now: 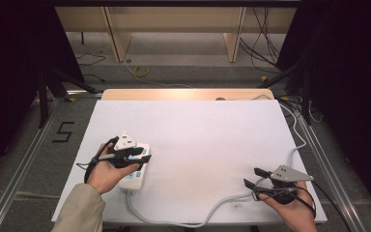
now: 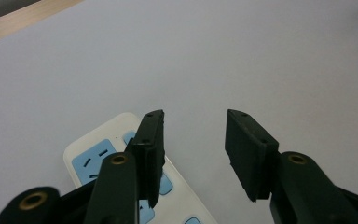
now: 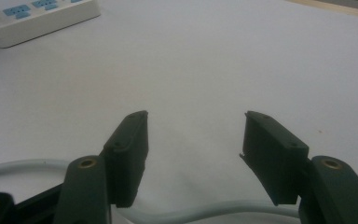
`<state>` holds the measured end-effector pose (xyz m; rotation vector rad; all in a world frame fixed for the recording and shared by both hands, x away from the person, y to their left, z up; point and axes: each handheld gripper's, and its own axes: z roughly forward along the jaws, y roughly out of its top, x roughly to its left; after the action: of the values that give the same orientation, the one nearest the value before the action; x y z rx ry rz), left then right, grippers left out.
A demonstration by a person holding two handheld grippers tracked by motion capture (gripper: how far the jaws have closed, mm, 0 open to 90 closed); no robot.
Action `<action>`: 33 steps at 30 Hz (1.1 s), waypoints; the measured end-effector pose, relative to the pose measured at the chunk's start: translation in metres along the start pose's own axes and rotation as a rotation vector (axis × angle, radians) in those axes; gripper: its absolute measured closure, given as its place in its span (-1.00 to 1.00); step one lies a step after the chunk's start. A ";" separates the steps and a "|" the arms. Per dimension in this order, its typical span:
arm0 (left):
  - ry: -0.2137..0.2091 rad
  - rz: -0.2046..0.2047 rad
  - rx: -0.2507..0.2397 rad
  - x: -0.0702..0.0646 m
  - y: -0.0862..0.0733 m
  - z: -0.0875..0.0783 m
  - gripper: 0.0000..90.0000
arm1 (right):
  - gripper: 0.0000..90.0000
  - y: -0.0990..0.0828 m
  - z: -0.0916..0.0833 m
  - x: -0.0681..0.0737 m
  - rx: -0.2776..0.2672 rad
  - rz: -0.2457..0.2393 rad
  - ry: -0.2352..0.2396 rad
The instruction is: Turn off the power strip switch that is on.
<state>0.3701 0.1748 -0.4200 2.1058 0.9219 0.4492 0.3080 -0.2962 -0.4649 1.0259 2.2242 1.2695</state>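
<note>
White sheeting covers the table (image 1: 198,140), with a strip of bare wood along its far edge and dark curtains, cables and a plywood frame beyond. Nearly all the action sits at the near edge, where the person's two hands come in.

On the near left lies a white power strip (image 1: 136,170) with blue sockets, its grey cord (image 1: 212,212) looping along the front of the table toward the right. The left gripper (image 1: 145,155) hovers right over the strip. In the left gripper view its jaws stand apart with nothing between them: one jaw hangs above the strip's (image 2: 102,154) sockets, the other over bare sheet beside it. So the strip is not held, and I cannot tell whether any part of the gripper touches it.

The right gripper (image 1: 251,178) rests low at the near right, jaws also wide and empty. In the right gripper view the cord (image 3: 200,212) runs across just under and in front of them, and the strip (image 3: 37,16) shows well apart at the top left.

My reading is that the work is at the strip itself, either a grasp being lined up or a release just finished; the open jaws fit both. If a grasp is meant, the left gripper needs to shift so both jaws straddle the strip's width, drop lower, then close. The right one looks placed to take the cord, which would need only a short dip and a squeeze. The trailing cord could drag if the strip is lifted alone.
</note>
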 end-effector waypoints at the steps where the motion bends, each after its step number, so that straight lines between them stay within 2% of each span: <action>1: 0.000 -0.001 -0.003 0.000 -0.002 -0.001 0.24 | -0.08 0.000 0.000 0.000 0.001 -0.001 0.001; 13: -0.013 0.005 -0.043 0.001 -0.021 -0.007 0.13 | -0.09 0.000 0.001 0.000 0.006 -0.007 0.008; 18: -0.012 0.004 -0.042 0.003 -0.028 -0.011 0.03 | -0.09 -0.001 0.001 0.001 0.008 -0.008 0.014; 22: -0.016 -0.011 -0.057 0.005 -0.034 -0.015 -0.07 | -0.10 -0.001 0.001 0.001 0.011 -0.007 0.015; 29: 0.004 -0.038 -0.101 0.010 -0.048 -0.023 -0.22 | -0.10 -0.001 0.002 0.001 0.016 -0.010 0.020; 33: 0.014 -0.046 -0.106 0.012 -0.057 -0.026 -0.28 | -0.10 -0.001 0.002 0.001 0.016 -0.011 0.022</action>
<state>0.3370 0.2217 -0.4476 1.9843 0.9327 0.4798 0.3077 -0.2946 -0.4668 1.0084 2.2563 1.2661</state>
